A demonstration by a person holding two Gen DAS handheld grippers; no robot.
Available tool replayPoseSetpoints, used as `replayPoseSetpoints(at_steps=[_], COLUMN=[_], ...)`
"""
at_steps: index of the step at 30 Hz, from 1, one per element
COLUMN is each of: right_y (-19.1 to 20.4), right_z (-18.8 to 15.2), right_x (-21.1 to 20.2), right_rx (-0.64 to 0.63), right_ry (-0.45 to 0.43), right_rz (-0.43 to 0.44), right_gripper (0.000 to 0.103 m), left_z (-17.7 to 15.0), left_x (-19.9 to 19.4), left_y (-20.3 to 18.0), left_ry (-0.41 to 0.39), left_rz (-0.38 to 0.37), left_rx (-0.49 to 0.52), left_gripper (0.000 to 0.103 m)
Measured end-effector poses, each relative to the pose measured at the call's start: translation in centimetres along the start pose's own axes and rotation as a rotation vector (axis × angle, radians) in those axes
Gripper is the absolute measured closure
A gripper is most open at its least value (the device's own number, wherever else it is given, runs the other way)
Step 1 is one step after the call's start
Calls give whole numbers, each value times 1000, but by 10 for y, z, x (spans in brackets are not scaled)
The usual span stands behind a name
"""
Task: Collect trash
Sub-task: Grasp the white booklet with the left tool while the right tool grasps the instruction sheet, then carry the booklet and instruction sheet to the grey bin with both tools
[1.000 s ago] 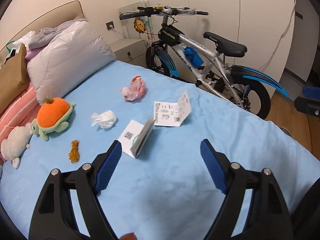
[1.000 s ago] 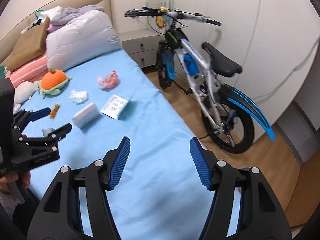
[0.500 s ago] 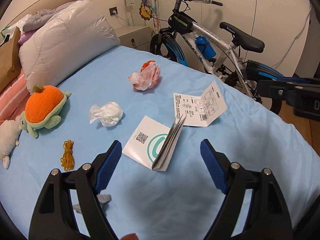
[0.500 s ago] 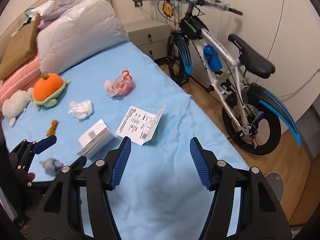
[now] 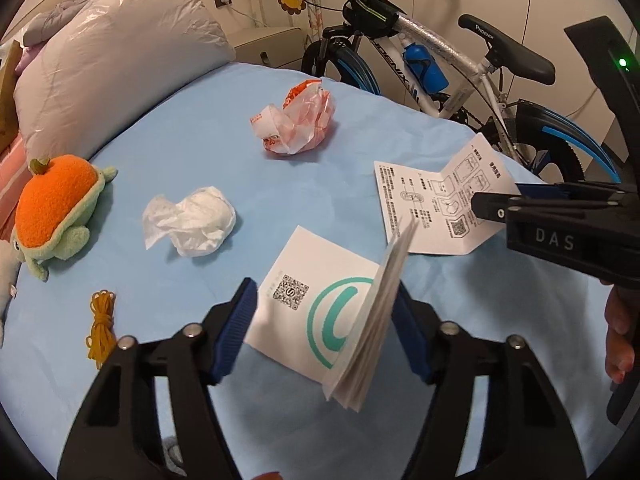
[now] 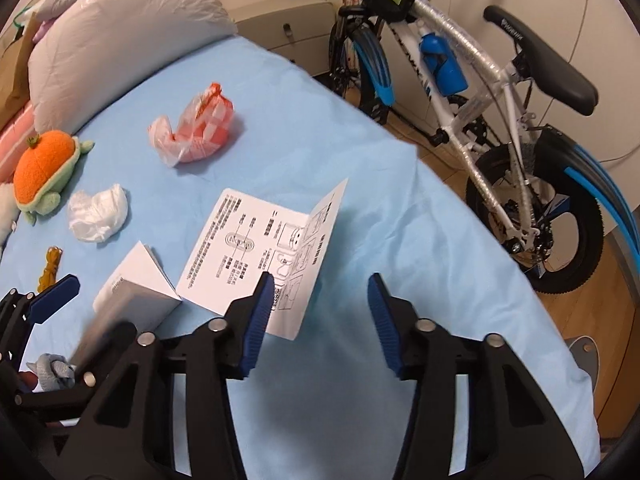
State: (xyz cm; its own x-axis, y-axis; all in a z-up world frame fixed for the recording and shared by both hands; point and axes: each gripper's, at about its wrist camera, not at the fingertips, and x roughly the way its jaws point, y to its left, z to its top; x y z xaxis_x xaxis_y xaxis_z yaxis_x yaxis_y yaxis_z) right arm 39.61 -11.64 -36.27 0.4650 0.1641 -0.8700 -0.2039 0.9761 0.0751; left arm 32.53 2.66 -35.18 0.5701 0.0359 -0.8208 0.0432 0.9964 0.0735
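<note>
On the blue bed sheet lie a white booklet with a teal ring, a folded instruction leaflet, a crumpled white tissue and a crumpled red-and-white wrapper. My left gripper is open, its fingers on either side of the booklet, which stands half open. My right gripper is open and empty, its left finger over the leaflet's near corner; it shows at the right in the left wrist view.
An orange turtle plush, an orange rubber band bundle and a small grey item lie on the bed. A pillow is at the head. A bicycle and nightstand stand beside the bed.
Both grippers moved forward and down toward the bed. The left gripper now straddles the booklet; the right gripper has reached the leaflet.
</note>
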Motion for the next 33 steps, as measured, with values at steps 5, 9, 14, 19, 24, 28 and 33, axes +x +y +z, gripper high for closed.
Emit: replayPoseSetpoints(at_steps=[5,9,14,19,24,28,33], right_y=[8,8,3,-1,-4,-7,-9], right_z=[-4,-3,-1,-4,-5,-6,-8], right_x=[2,-13,-31,-47,-62,-72,-85], right_rx=[-38,-56,-52,-45,-29,-17,-12], right_ry=[-11,-46,-70,-89,-110,-125,-144], right_rz=[29,12,1,-12,-19,-22,-24], right_gripper=[97,103,103,103,103,103,103], left_z=[-2,-1,2,3,3,3,4], left_x=[3,-1,-9,-15,-20,-23,-31], left_y=[-6,-6,-2,-1,-3,-3,-4], left_ry=[13,7,0,1,6,1,-13], left_rz=[-3,-5,-40,-70,-71,-68,-64], left_rx=[30,34,3,-19,-28,-31,-35], left_gripper=[75,87,96,100,102,102,102])
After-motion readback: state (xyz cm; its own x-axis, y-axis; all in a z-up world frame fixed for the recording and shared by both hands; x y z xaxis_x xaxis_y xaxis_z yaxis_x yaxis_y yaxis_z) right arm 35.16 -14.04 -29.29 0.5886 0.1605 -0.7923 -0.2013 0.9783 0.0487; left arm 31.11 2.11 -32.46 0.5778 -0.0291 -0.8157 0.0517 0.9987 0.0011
